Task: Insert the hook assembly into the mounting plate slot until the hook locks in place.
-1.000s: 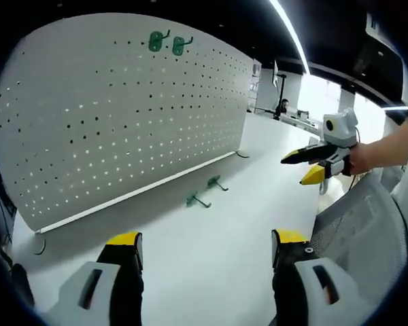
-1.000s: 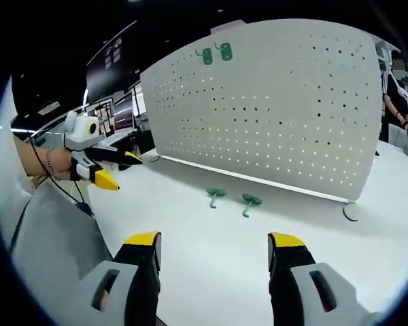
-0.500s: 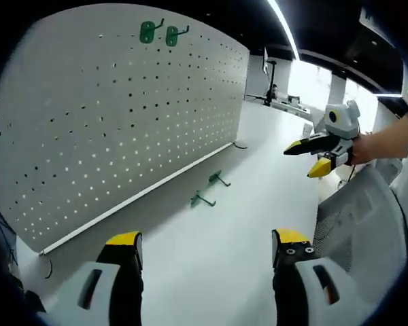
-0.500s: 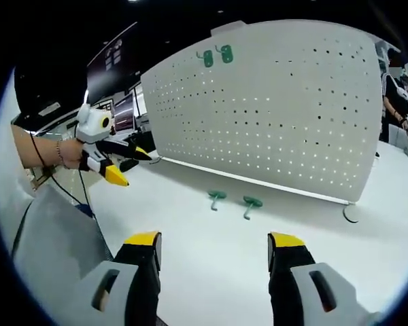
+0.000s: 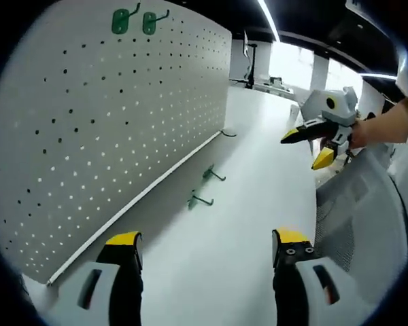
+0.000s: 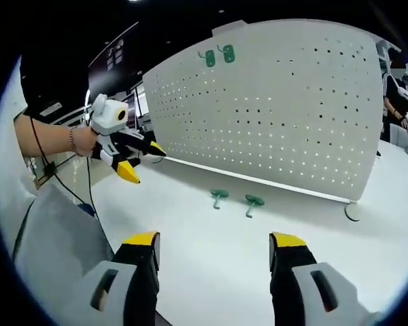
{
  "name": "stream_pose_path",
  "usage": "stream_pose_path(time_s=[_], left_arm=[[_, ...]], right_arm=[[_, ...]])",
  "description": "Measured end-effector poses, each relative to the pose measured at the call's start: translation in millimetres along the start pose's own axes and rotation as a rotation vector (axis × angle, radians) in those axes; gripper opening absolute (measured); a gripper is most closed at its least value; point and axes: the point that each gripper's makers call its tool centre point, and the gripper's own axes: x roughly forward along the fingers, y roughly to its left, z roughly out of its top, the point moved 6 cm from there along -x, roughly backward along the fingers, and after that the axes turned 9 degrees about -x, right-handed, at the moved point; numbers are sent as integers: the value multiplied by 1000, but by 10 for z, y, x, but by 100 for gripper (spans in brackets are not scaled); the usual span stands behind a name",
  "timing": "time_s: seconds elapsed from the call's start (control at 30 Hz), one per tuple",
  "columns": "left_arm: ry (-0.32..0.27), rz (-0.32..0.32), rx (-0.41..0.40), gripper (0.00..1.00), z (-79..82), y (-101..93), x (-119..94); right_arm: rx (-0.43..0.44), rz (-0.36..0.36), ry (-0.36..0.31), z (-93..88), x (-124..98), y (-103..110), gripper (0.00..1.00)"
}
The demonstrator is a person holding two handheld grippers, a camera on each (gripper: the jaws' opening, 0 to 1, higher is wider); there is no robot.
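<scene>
A white pegboard (image 5: 102, 129) (image 6: 272, 109) stands upright on the white table, with two green hooks (image 5: 130, 20) (image 6: 219, 56) hung near its top. Two more green hooks (image 5: 205, 187) (image 6: 234, 199) lie loose on the table in front of its base. My left gripper (image 5: 207, 248) is open and empty, well back from the loose hooks; it also appears in the right gripper view (image 6: 144, 161), held up in a hand at the left. My right gripper (image 6: 217, 248) is open and empty too, and appears in the left gripper view (image 5: 311, 148) at the right.
The pegboard's bottom rail (image 6: 258, 182) and a curved foot (image 6: 352, 213) rest on the table (image 6: 204, 258). A grey mesh chair back (image 5: 353, 224) (image 6: 54, 244) sits beside me. Monitors (image 6: 119, 109) and desks stand behind; a person (image 6: 396, 95) is at far right.
The left gripper view has swung closer along the pegboard, so the board looms larger at the left. In the right gripper view the left gripper has moved right, toward the board.
</scene>
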Motion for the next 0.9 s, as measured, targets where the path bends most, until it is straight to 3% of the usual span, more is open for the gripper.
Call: stream_pose_path(time_s=[0.9], left_arm=[[163, -123, 130, 80, 232, 54, 410]], right_arm=[[48, 11, 0, -111, -87, 14, 66]])
